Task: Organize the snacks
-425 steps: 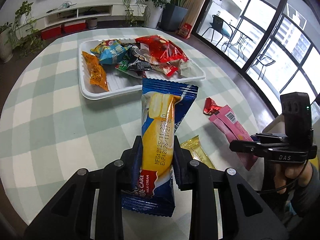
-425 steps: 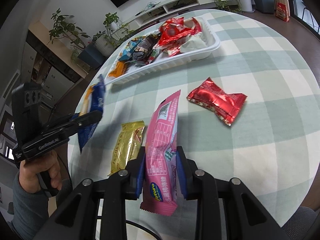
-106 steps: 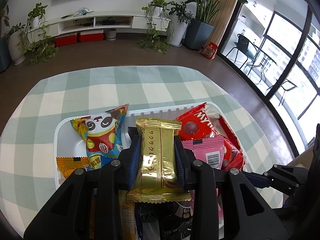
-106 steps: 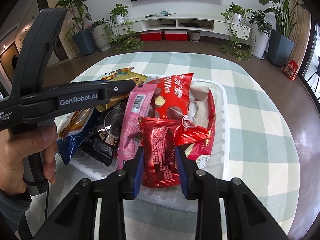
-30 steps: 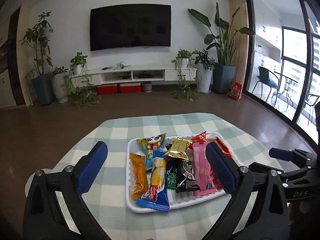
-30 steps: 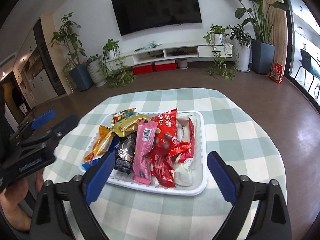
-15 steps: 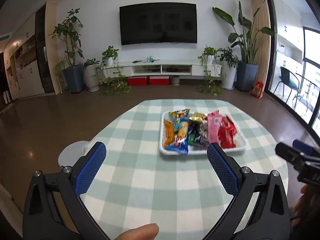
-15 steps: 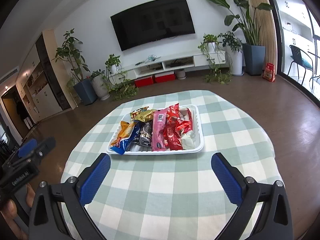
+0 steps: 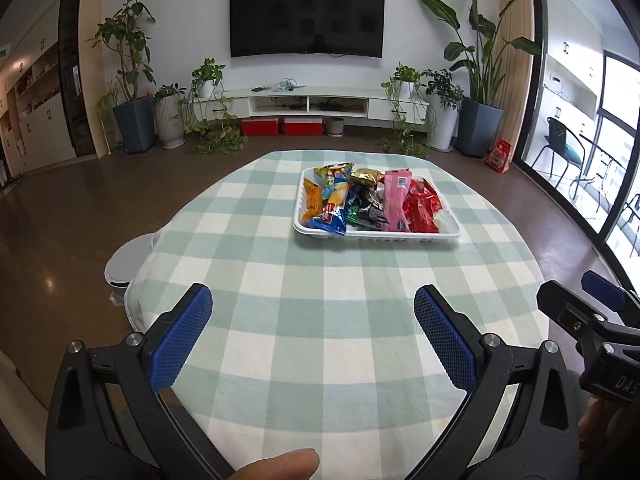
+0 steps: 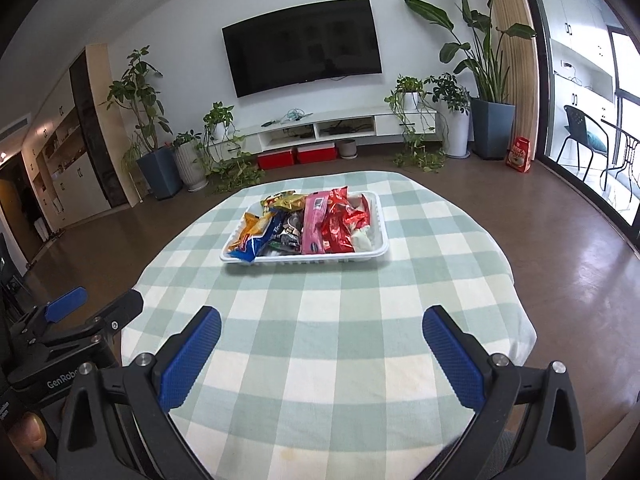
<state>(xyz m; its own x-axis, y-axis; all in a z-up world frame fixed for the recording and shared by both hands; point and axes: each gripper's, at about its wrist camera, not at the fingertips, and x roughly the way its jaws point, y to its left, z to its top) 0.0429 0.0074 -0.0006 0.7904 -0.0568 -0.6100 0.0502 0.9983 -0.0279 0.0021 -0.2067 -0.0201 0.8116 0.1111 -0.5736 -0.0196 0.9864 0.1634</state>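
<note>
**Both grippers wide and empty above the near edge of the table; snacks gathered in the tray**

Nearest the cameras, the left gripper (image 9: 312, 312) stood with its blue-padded jaws spread wide and nothing between them, above the near part of the round table (image 9: 320, 344) with its green-and-white checked cloth. A fingertip (image 9: 280, 465) showed at the bottom edge of the left wrist view. The right gripper (image 10: 320, 330) was likewise spread to its fullest, its jaws having just finished opening, and held nothing. Each gripper appeared at the margin of the other's view, level with it and well apart from the snacks.

Farther off, right of centre on the table's far half, lay the white tray (image 9: 400, 236). It held all the visible snacks: an orange packet (image 9: 311, 202) at the left, a blue-and-yellow cake bar (image 9: 334, 210), dark wrappers (image 9: 370, 208), a gold packet (image 9: 365, 176), a pink packet (image 9: 396, 200) and red packets (image 9: 422, 206) at the right.

Beyond the table stood a low white media shelf (image 9: 320, 102), potted plants and a wall-mounted television (image 9: 307, 19).
</note>
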